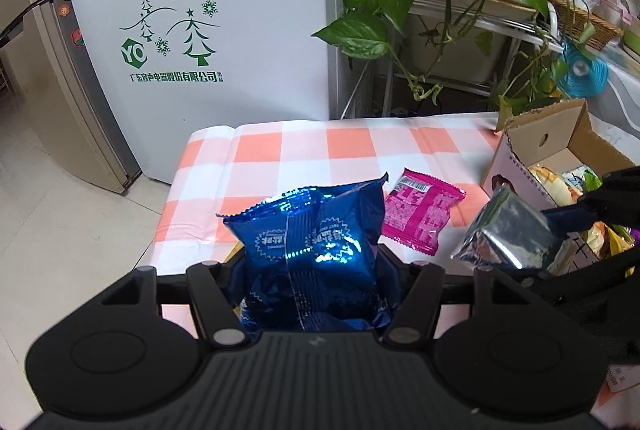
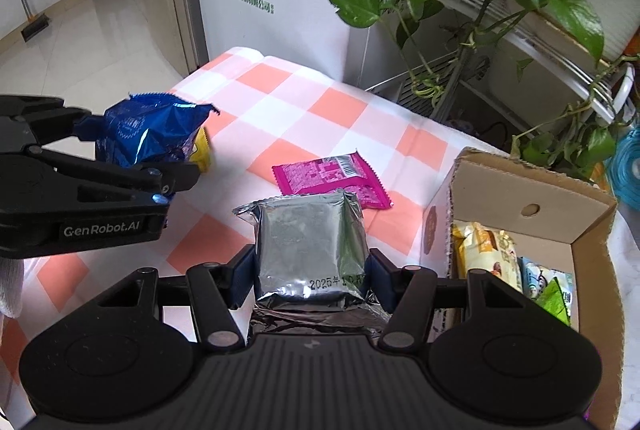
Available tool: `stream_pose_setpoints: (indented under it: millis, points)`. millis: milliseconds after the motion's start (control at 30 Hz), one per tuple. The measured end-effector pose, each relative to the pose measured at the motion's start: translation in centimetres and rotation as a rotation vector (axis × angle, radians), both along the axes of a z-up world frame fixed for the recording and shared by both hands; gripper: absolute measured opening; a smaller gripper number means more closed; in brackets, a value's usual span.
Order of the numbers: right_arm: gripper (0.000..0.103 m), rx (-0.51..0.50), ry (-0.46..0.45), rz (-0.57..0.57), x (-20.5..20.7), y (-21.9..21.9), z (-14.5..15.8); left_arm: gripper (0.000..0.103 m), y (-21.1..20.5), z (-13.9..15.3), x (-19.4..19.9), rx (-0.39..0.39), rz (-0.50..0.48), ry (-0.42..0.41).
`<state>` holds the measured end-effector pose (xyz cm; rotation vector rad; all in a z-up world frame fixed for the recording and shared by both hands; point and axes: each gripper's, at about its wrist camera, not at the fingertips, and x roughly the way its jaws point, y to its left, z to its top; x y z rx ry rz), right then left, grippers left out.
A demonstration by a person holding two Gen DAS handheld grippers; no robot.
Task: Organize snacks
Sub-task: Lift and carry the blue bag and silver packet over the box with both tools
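The cardboard box (image 2: 532,189) lies just right of the right hand-held gripper (image 2: 312,270), clamped on a silver packet (image 2: 308,242); the left hand-held gripper (image 1: 312,270), farther from the box, grips a blue packet (image 1: 312,230)

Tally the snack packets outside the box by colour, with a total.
Blue: 1, in the left gripper
Silver: 1, in the right gripper
Pink: 1, on the table
Yellow: 1, on the table, half hidden behind the blue one
Total: 4
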<state>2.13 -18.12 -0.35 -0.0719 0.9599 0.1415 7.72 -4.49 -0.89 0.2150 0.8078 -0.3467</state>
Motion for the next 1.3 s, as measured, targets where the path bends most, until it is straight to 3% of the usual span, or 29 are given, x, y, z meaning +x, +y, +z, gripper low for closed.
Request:
stream_pose_setpoints:
  millis: [500,767,1300]
  points:
    - [0.065,0.022,-0.079,-0.071,-1.4,-3.6,2.9,0.062,-2.1,0.8,-1.8,-0.005,-0.046,-0.028]
    - [0.065,0.038,-0.135,-0.132,-2.9,-7.9,4.9,0.062,-4.1,2.0,-4.1,-0.038,-0.133,-0.064]
    - [0.065,0.09,-0.154,-0.303,-5.3,-15.2,5.3,0.062,-12.7,4.0,-9.9,-0.132,-0.298,-0.062]
